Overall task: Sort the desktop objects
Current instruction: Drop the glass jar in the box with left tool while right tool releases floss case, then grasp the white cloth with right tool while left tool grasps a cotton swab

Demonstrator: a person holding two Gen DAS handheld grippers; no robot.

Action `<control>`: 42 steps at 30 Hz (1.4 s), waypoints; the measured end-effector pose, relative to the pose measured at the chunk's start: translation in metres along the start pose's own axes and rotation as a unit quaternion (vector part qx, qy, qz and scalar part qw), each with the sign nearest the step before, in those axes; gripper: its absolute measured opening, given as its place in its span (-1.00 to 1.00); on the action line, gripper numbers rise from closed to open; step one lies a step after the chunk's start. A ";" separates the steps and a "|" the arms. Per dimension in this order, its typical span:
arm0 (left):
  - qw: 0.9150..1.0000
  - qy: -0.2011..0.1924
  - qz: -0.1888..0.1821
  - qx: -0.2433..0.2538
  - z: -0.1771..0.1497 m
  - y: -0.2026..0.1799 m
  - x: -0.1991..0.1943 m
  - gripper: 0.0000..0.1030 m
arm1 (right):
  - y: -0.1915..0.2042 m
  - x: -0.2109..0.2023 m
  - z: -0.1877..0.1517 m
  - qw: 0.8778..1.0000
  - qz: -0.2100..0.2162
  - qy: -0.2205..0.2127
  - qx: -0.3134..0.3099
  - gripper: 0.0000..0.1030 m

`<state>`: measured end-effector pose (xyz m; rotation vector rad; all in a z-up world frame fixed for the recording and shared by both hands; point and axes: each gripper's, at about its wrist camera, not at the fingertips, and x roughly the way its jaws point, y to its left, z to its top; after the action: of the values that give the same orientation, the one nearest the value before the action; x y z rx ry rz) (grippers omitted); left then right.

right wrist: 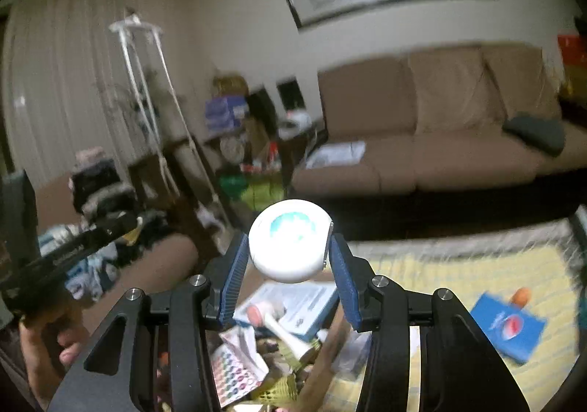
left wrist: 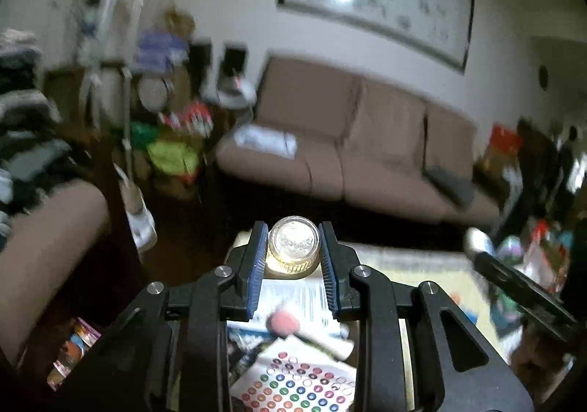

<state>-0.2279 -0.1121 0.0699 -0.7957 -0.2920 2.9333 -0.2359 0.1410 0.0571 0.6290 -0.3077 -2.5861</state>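
**A:** Left wrist view: left gripper (left wrist: 292,250) is clamped on a small clear glass jar with a shiny silver lid (left wrist: 293,247), right between the blue pads.

**B:** Yep. Right gripper (right wrist: 290,252) pinches a round white plastic case with a teal print (right wrist: 290,241); colourful dot-sticker sheet (right wrist: 236,373) sits below it.

Both hand-held grippers (left wrist: 293,250) (right wrist: 290,254) clamped (blue pads gripping).
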 end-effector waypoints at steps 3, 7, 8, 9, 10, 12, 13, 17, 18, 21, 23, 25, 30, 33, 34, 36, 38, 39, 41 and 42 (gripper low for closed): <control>0.997 0.061 0.020 0.031 -0.023 0.001 0.064 -0.50 | -0.018 0.065 -0.017 0.998 0.010 0.038 0.042 -0.10; 0.994 0.104 0.009 -0.005 -0.044 0.011 0.118 -0.50 | -0.020 0.122 -0.041 0.997 0.013 0.071 0.037 -0.10; 0.994 0.111 0.010 -0.006 -0.044 0.012 0.128 -0.50 | -0.022 0.132 -0.050 0.996 0.011 0.077 0.035 -0.10; 0.993 0.118 0.023 -0.012 -0.046 0.016 0.140 -0.50 | -0.025 0.143 -0.057 0.996 0.012 0.079 0.030 -0.10; 0.992 0.123 0.032 -0.019 -0.048 0.018 0.146 -0.50 | -0.030 0.153 -0.061 0.996 0.014 0.090 0.025 -0.10; 0.991 0.126 0.029 -0.041 -0.053 0.026 0.155 -0.50 | -0.034 0.174 -0.076 0.992 0.034 0.118 -0.010 -0.10; 0.990 0.126 0.024 -0.052 -0.056 0.032 0.157 -0.50 | -0.038 0.177 -0.079 0.991 0.035 0.126 -0.010 -0.10; 0.984 0.157 -0.002 -0.084 -0.064 0.047 0.172 -0.49 | -0.052 0.183 -0.083 0.988 0.036 0.149 0.025 -0.09; 0.982 0.166 -0.015 -0.083 -0.067 0.047 0.178 -0.47 | -0.051 0.182 -0.083 0.987 0.034 0.154 0.019 -0.07; 0.978 0.188 -0.033 -0.090 -0.073 0.045 0.190 0.05 | -0.049 0.177 -0.078 0.985 0.009 0.174 0.010 0.44; 0.979 0.168 -0.052 -0.106 -0.067 0.044 0.171 0.22 | -0.051 0.163 -0.069 0.987 -0.011 0.161 0.006 0.75; 0.980 0.134 -0.082 -0.120 -0.054 0.044 0.144 0.52 | -0.062 0.131 -0.058 0.991 -0.036 0.131 0.000 0.79; 0.989 0.102 -0.083 -0.066 -0.041 0.015 0.084 0.92 | -0.106 0.063 -0.070 0.988 -0.062 0.143 0.001 1.00; 0.988 0.106 -0.106 -0.034 -0.039 -0.015 0.076 0.96 | -0.142 0.073 -0.112 0.971 -0.058 0.234 0.001 0.96; 0.987 0.106 -0.116 -0.025 -0.041 -0.026 0.074 0.96 | -0.154 0.074 -0.122 0.967 -0.087 0.237 0.012 0.93; 0.985 0.107 -0.137 -0.015 -0.043 -0.050 0.077 0.96 | -0.180 0.079 -0.142 0.965 -0.125 0.226 0.046 0.79; 0.983 0.114 -0.144 -0.007 -0.044 -0.067 0.084 0.96 | -0.203 0.091 -0.161 0.964 -0.069 0.235 0.106 0.63; 0.982 0.121 -0.146 0.002 -0.048 -0.078 0.087 0.96 | -0.209 0.094 -0.164 0.963 -0.062 0.225 0.131 0.52; 0.978 0.135 -0.157 0.019 -0.051 -0.099 0.093 0.96 | -0.214 0.099 -0.167 0.966 -0.056 0.188 0.165 0.44; 0.976 0.139 -0.166 0.026 -0.055 -0.109 0.095 0.96 | -0.211 0.101 -0.170 0.969 -0.050 0.182 0.162 0.37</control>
<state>-0.2782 0.0163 -0.0007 -1.0241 -0.2916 2.4747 -0.3147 0.2582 -0.1955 1.2433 -0.5945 -2.4641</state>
